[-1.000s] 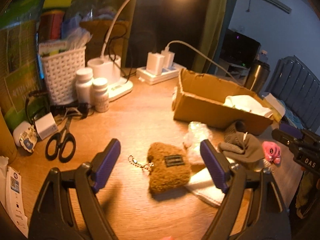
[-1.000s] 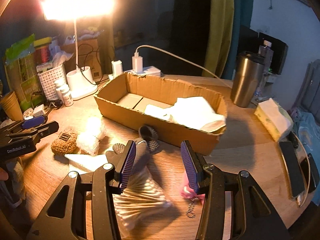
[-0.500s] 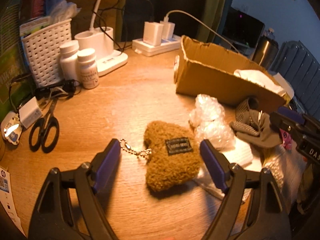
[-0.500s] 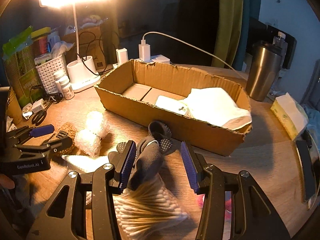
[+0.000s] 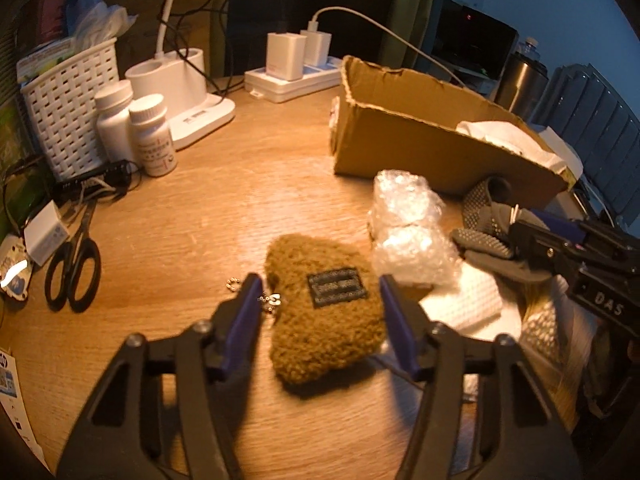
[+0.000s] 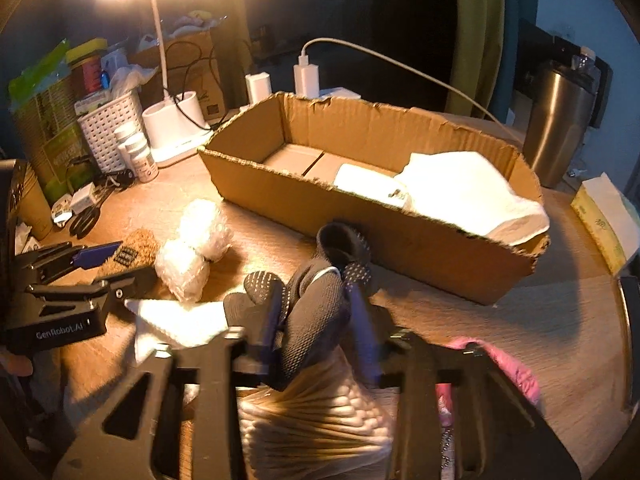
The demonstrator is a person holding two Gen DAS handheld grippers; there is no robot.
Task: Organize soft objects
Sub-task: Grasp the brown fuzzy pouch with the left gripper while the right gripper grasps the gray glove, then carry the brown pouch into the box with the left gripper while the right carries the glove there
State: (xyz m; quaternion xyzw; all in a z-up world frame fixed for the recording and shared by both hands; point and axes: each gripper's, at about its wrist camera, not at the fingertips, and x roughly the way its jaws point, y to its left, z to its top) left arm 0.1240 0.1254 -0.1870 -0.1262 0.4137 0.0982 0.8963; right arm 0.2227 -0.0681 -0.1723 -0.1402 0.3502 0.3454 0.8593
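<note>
A brown fuzzy pouch [image 5: 324, 312] with a grey label and a bead chain lies on the wooden table. My left gripper [image 5: 320, 316] is open, its fingers on either side of the pouch, narrower than before. My right gripper [image 6: 316, 316] is shut on a dark grey dotted glove [image 6: 316, 304], also seen in the left wrist view [image 5: 488, 236]. The cardboard box [image 6: 400, 232] behind it holds white cloth [image 6: 468, 196]. Two bubble-wrap bundles [image 6: 192, 248] lie between the grippers.
A white napkin [image 6: 176, 320], a bag of cotton swabs [image 6: 320, 412] and a pink toy [image 6: 508, 368] lie near my right gripper. Scissors [image 5: 76, 264], pill bottles [image 5: 136, 128], a white basket [image 5: 68, 104], a lamp base [image 5: 180, 92], a power strip [image 5: 292, 76] and a steel tumbler [image 6: 556, 120] ring the table.
My left gripper moved down over the pouch and its fingers narrowed around it. My right gripper closed on the grey glove.
</note>
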